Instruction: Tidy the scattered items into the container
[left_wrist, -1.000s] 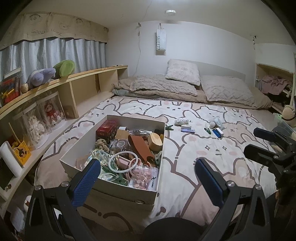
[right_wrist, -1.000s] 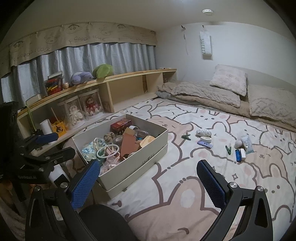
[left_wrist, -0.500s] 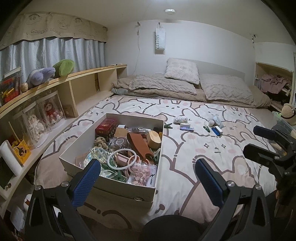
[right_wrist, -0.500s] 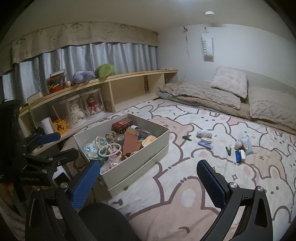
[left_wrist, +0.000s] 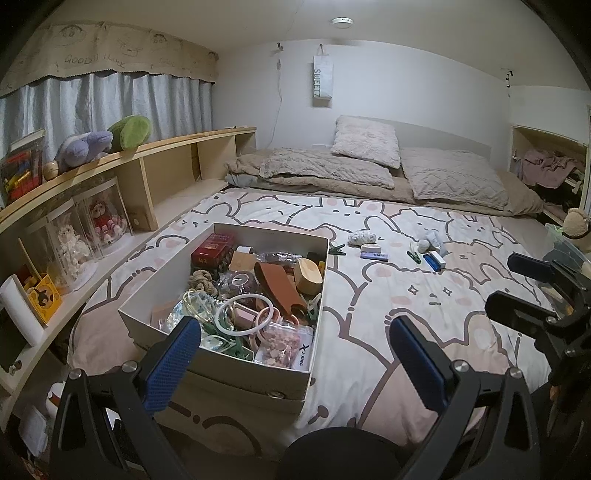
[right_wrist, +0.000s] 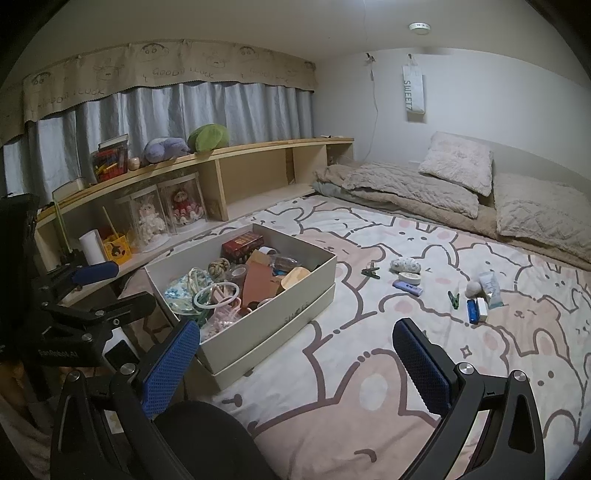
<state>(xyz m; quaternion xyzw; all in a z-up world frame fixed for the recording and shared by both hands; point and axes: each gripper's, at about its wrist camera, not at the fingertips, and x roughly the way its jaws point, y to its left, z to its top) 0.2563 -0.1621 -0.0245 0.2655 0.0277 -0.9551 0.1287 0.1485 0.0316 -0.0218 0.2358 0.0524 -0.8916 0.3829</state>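
Box (left_wrist: 236, 373), pale cardboard, rectangular, open-topped, seated in its own lid on the bed (left_wrist: 362, 354) near the foot end. It sits a little farther from both cameras than a second ago and is otherwise unmoved. Contents heaped: red carton (left_wrist: 212, 251), knotted rope ball (left_wrist: 202, 281), brown leather piece (left_wrist: 279, 288), wooden oval (left_wrist: 308, 276), white ring (left_wrist: 243, 312), clear bag of pink bits (left_wrist: 282, 341).

Loose items, all well apart from the box on the bear-print cover and in the same places as before: green clip (right_wrist: 370, 272) nearest the box's far corner; crumpled patterned cloth (right_wrist: 405, 265); tape roll (right_wrist: 409, 277); lilac eraser-like block (right_wrist: 407, 287); second green clip (right_wrist: 453, 299); blue lighter (right_wrist: 471, 311) touching a small white block (right_wrist: 481, 309); white tube (right_wrist: 490, 288); pale round puff (right_wrist: 472, 288).

Left gripper (left_wrist: 295, 350): blue ribbed pads spread wide, empty, hovering over the box's near edge. Right gripper (right_wrist: 295, 354): spread wide, empty, above bare cover.

Surroundings: curved wooden shelf (left_wrist: 155, 162) with plush toys and cased dolls; quilted pillows (left_wrist: 369, 142) at the head; grey curtains (right_wrist: 184, 114). Nothing lies between grippers and items.
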